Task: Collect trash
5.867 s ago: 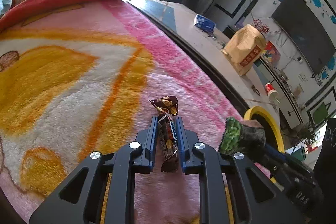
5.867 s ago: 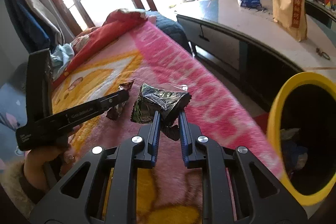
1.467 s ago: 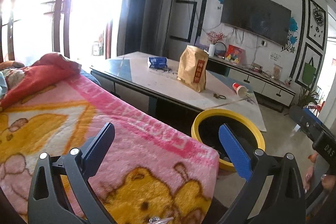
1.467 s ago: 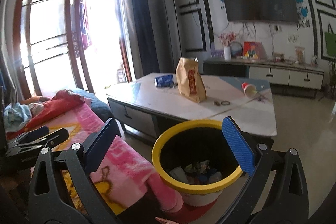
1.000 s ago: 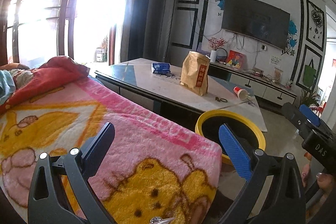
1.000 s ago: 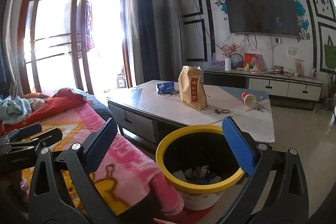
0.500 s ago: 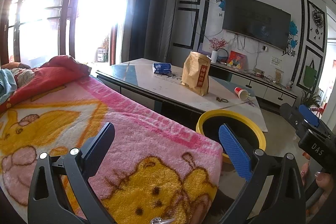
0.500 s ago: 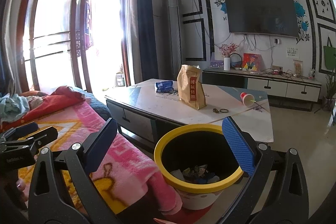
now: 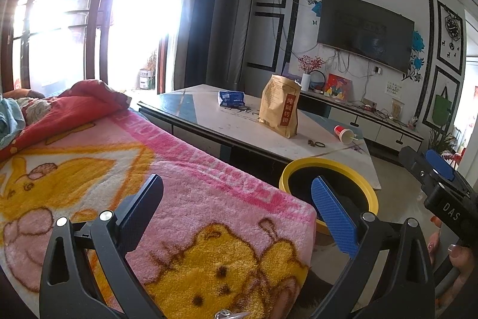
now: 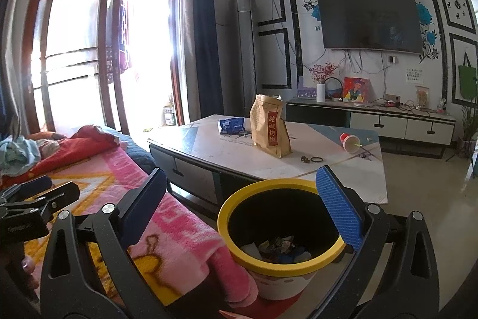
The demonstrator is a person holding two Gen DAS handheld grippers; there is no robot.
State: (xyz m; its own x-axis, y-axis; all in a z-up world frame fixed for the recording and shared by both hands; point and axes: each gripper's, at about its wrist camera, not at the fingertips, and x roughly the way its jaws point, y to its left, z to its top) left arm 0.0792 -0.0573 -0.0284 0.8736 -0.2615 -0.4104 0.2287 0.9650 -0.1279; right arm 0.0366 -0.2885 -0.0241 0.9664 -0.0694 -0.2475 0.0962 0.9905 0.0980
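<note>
Your left gripper (image 9: 236,210) has its fingers spread wide w/ nothing between them; it hangs over the near right corner of the pink plush blanket with yellow cartoon bears (image 9: 191,199). Your right gripper (image 10: 239,199) is the same: fingers wide apart, nothing held, framing the round black bin with a yellow rim (image 10: 230,232) from above.

The bin stands on the floor, touching the blanket's hanging edge on its left, w/ the low marble-top coffee table (image 10: 209,145) just beyond it. Trash is inside: crumpled wrappers (image 10: 277,247) lie at the bottom, dark, white and blue bits mixed; can't tell individual pieces apart.

On the surface: a tall brown paper bag with a red label (image 10: 269,126), upright, approx. mid-table; a blue packet (image 10: 231,124) lying flat to its left, farther back; a red paper cup with a straw (image 10: 349,141) tipped on its side to the right; small dark rings (image 10: 312,159) near the bag's base.

In the left wrist view the right gripper's black body shows at far right, w/ your hand (image 9: 457,256) under it. A red quilt (image 9: 68,109) is bunched at the blanket's far left end.
</note>
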